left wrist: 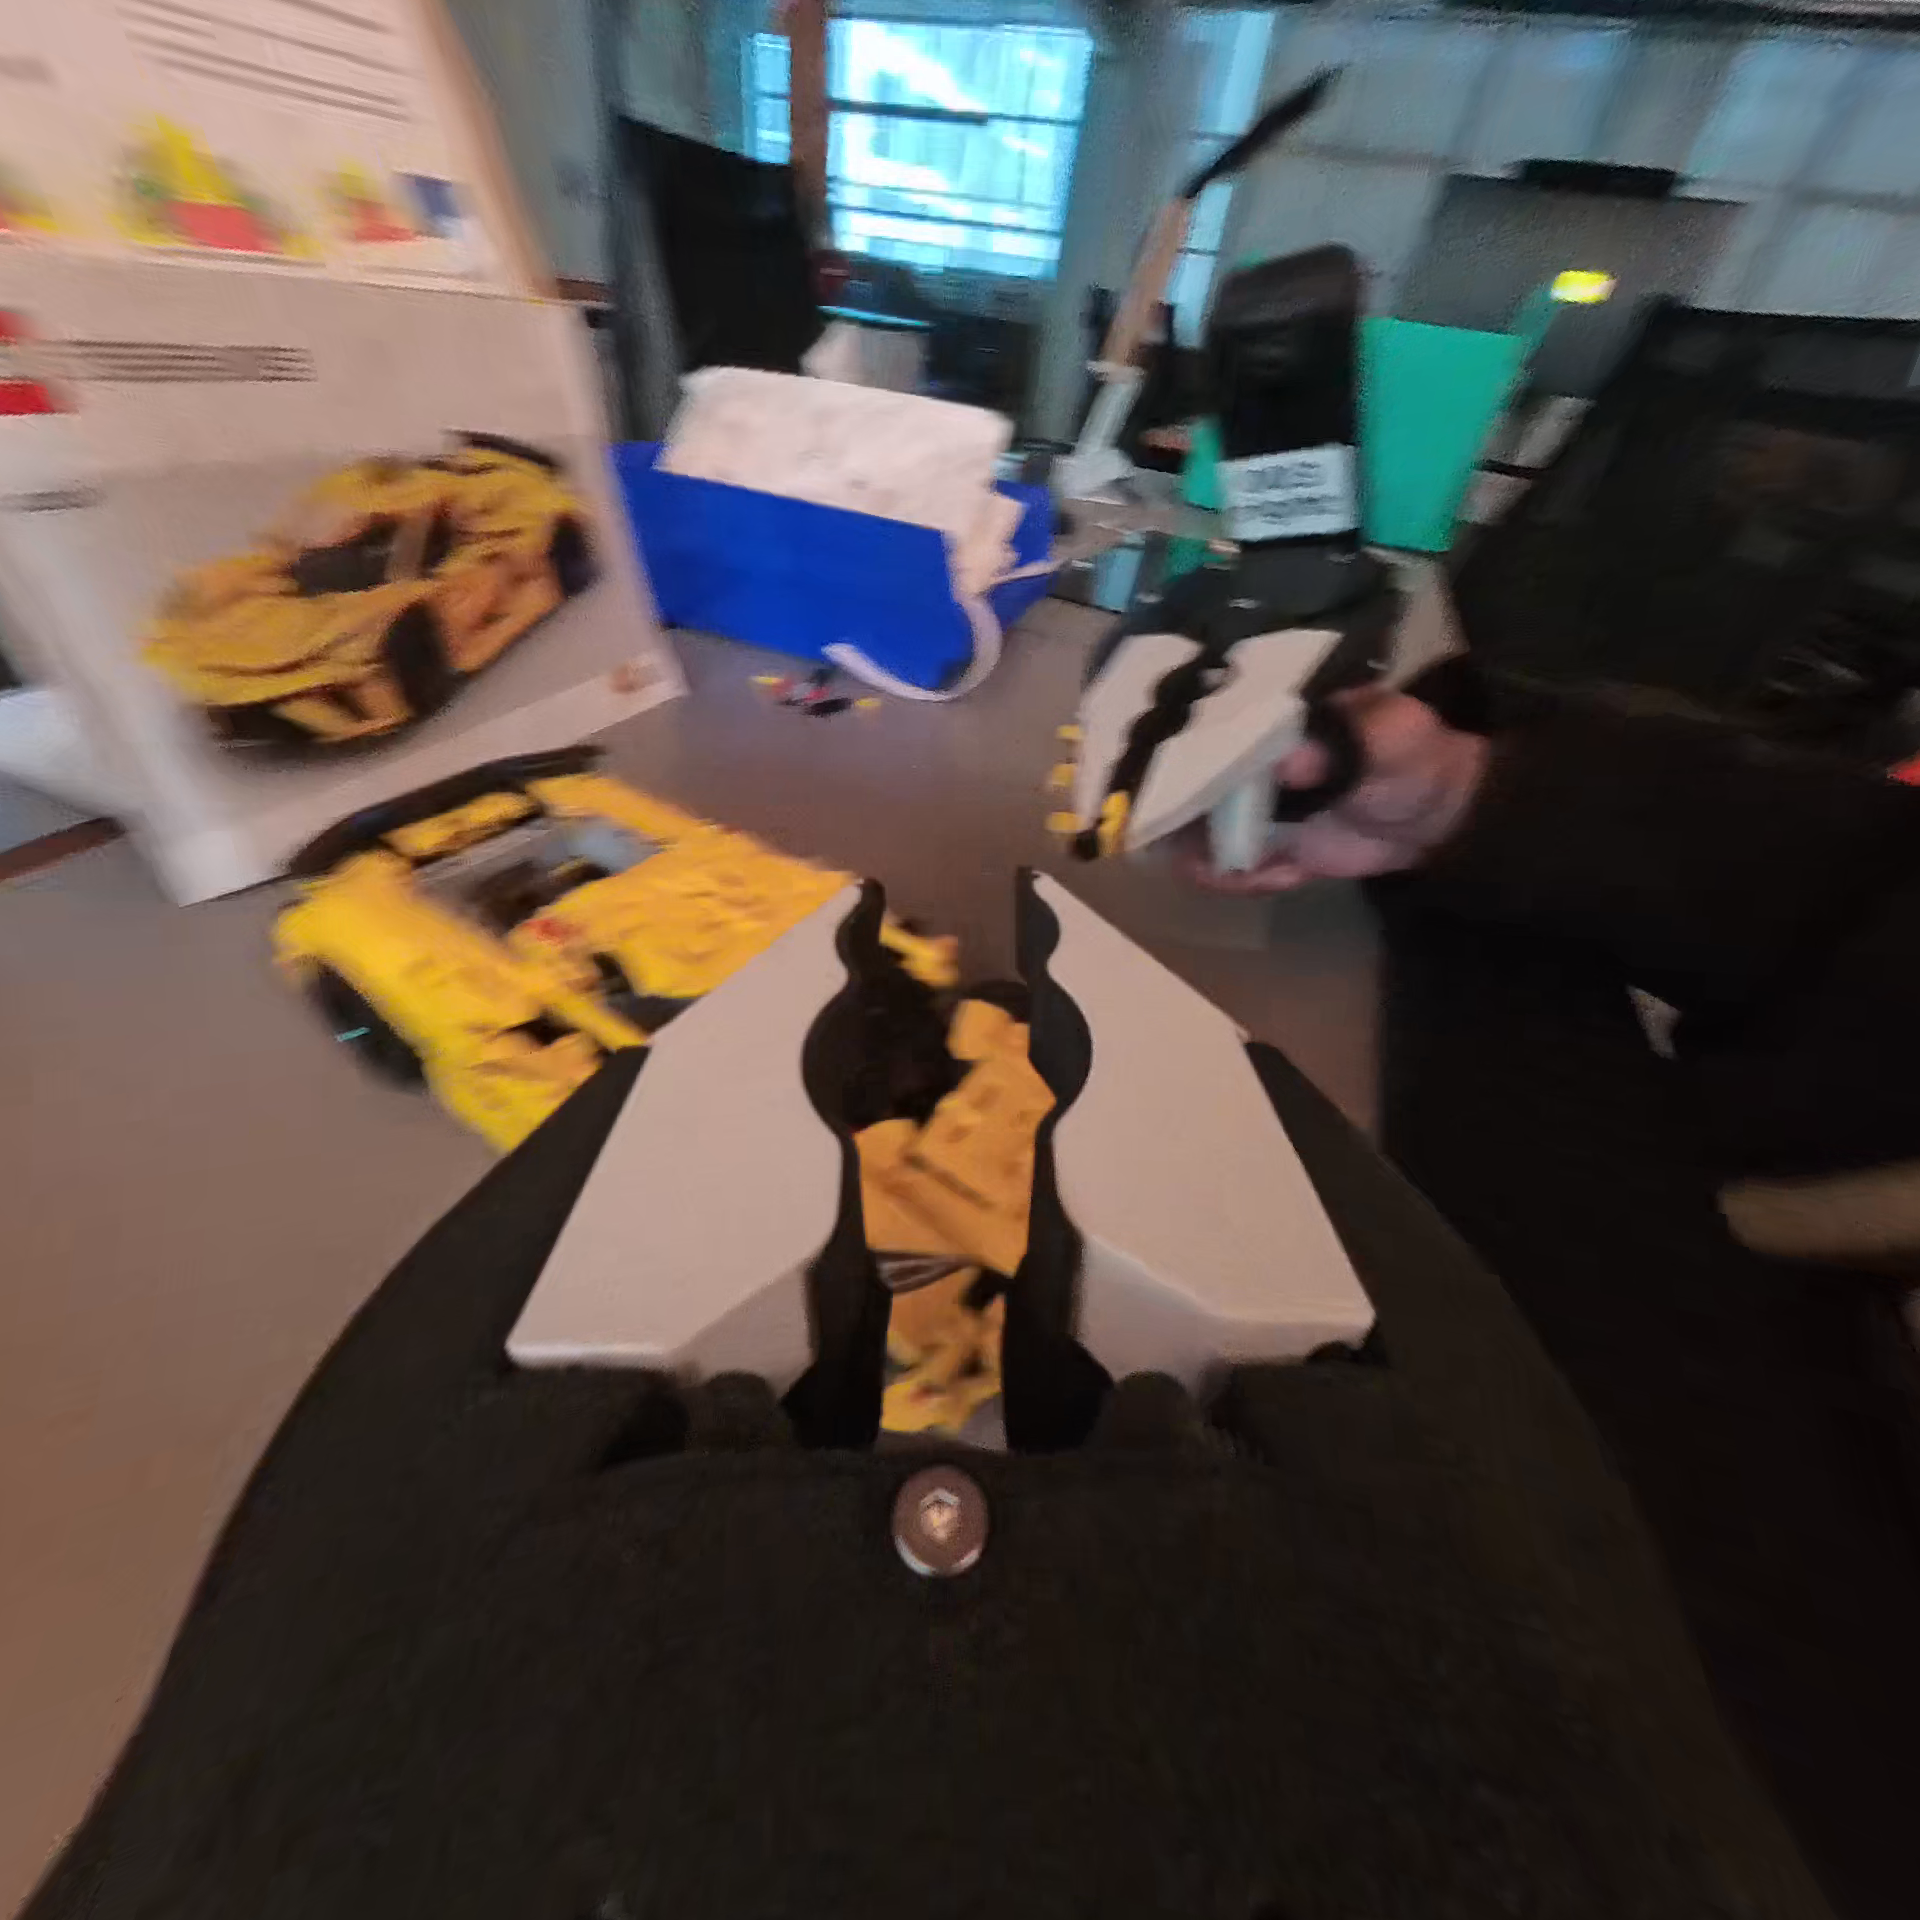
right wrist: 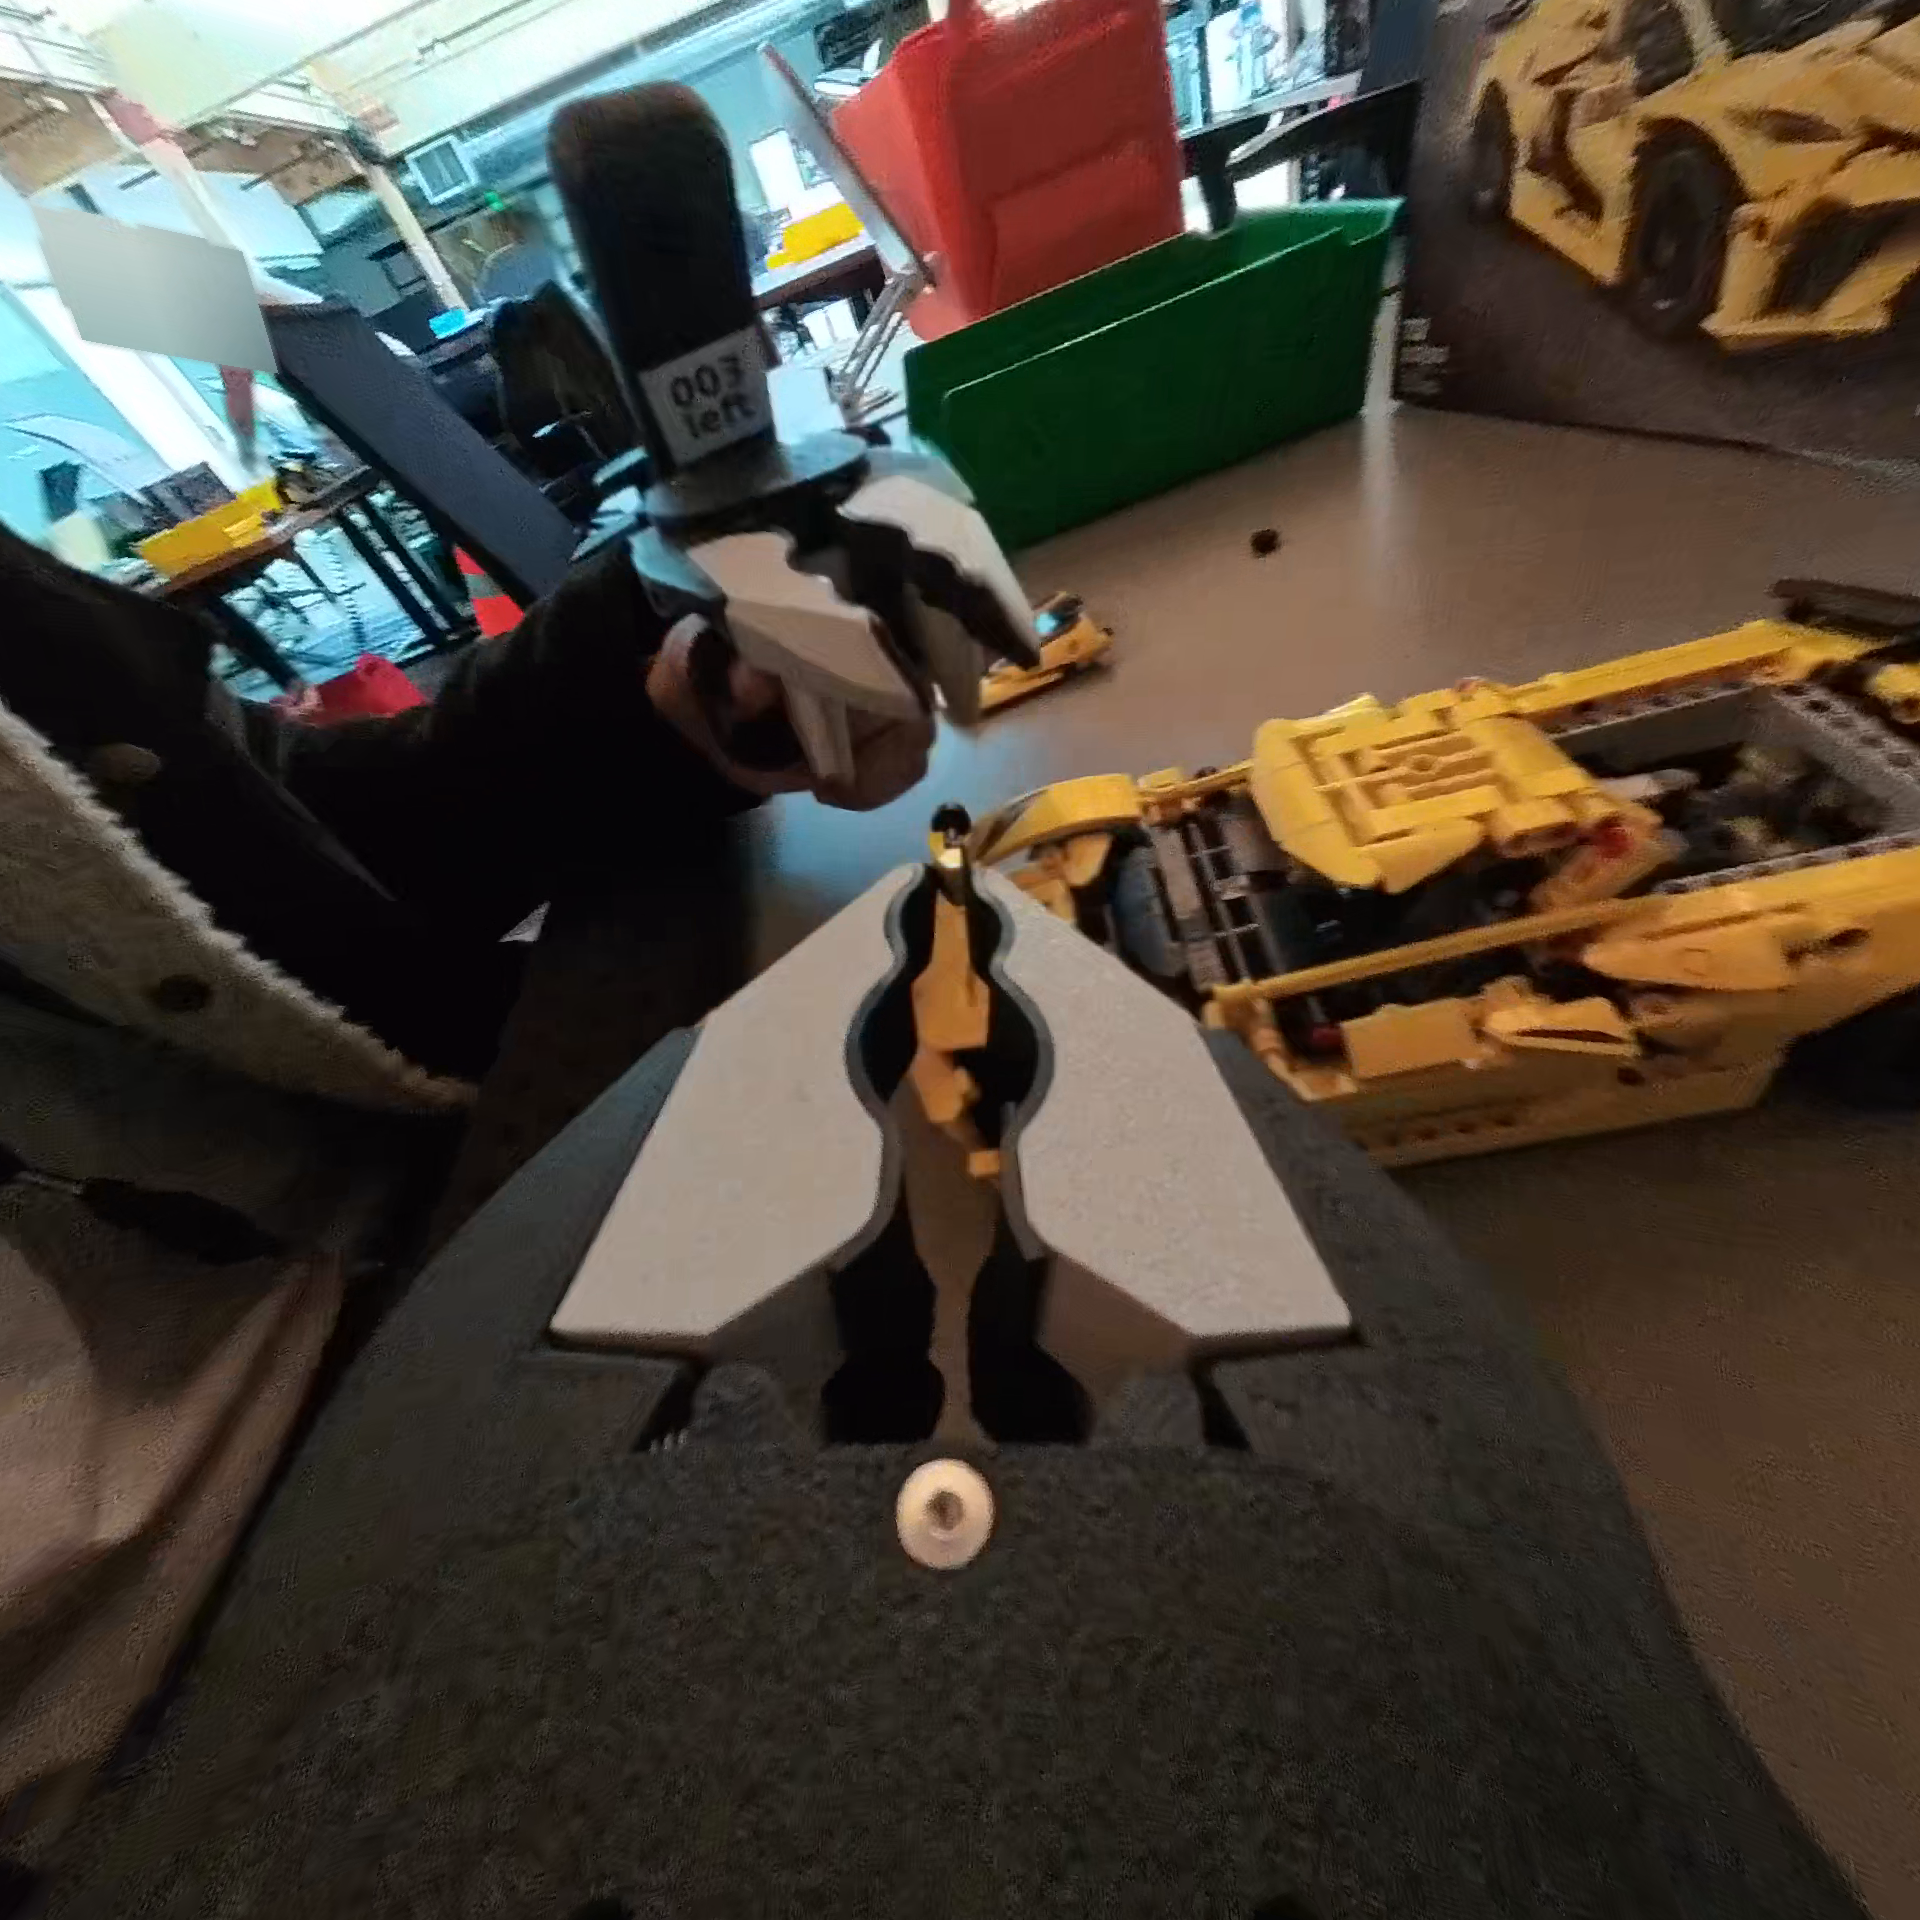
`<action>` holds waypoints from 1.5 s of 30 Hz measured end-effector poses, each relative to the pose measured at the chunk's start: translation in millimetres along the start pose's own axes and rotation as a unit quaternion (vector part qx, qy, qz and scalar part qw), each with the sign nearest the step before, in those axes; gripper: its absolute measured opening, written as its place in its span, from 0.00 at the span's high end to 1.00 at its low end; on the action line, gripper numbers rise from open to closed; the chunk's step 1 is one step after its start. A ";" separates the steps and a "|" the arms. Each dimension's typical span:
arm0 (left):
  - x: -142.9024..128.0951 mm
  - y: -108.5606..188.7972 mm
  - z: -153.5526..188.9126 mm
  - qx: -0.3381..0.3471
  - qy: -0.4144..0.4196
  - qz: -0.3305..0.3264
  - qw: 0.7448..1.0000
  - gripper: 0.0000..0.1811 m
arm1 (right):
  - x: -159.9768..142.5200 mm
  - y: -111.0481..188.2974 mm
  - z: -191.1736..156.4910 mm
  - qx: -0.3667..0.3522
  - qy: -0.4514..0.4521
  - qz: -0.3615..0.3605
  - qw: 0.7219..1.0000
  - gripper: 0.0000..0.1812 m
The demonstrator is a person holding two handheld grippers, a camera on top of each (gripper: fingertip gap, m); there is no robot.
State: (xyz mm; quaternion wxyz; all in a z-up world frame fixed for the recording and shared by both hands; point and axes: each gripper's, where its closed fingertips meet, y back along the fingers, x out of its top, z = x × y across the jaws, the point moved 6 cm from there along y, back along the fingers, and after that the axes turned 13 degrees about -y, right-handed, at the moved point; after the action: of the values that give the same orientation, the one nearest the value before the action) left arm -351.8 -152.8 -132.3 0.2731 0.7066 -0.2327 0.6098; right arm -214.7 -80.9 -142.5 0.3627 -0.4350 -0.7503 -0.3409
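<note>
While both grippers hang above the grey table (right wrist: 1558, 1455), this is what shows:

Right gripper (right wrist: 948, 883): its fingers are pressed close on a thin yellow piece (right wrist: 951, 997), which runs along the gap and ends in a small black tip just past the fingertips. The pinch is narrow, probably because the piece is slim.

Left gripper (left wrist: 940, 894): the fingers stand a little apart. Yellow bricks show between them, but the view is blurred and I cannot tell if they pinch anything. In the right wrist view a flat yellow part (right wrist: 1039, 649) lies at its fingertips; touching or just behind, I cannot say.

Car (right wrist: 1455, 914): one yellow brick car, half built, lies on the table to the right of the right fingers and under the left fingers. Its inside is uncovered, so the frame shows.

Box (left wrist: 312, 468): one, standing beyond the car, perhaps as a reference picture.

Bins: three; blue bin (left wrist: 831, 561) holding white paper, green bin (right wrist: 1143, 384), red bin (right wrist: 1029, 156), all far beyond the fingertips.

Loose bits (left wrist: 816, 691): a few small ones beside the blue bin.

Hands: two, one on each handle.
</note>
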 end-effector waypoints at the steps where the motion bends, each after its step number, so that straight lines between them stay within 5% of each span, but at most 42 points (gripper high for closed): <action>1: -1.0 -5.8 10.2 -0.035 -0.002 -0.006 0.999 0.86 | -1.7 -3.5 -5.5 0.021 -0.008 -0.009 1.000 0.97; 8: 1.7 -12.4 37.7 -0.135 -0.010 0.001 0.991 0.93 | -6.4 -6.6 -16.9 0.082 -0.025 -0.034 0.996 0.97; 20: -2.7 -13.9 38.1 -0.134 -0.014 -0.009 0.991 0.94 | -18.7 -12.2 -17.9 0.082 -0.022 -0.083 0.993 0.97; 30: -3.3 -14.9 52.4 -0.210 0.020 -0.009 0.978 0.92 | -26.9 -16.8 -28.3 0.104 0.003 -0.112 0.988 0.98; 45: -7.5 -14.2 36.9 -0.179 0.064 -0.034 0.981 0.96 | -20.0 -16.5 -19.4 0.051 0.016 -0.079 0.995 0.97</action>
State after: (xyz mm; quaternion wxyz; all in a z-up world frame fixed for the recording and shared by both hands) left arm -316.4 -167.0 -145.1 0.4305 0.6131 -0.2960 0.5926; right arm -217.5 -111.5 -152.8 0.3684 -0.3498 -0.7926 -0.3371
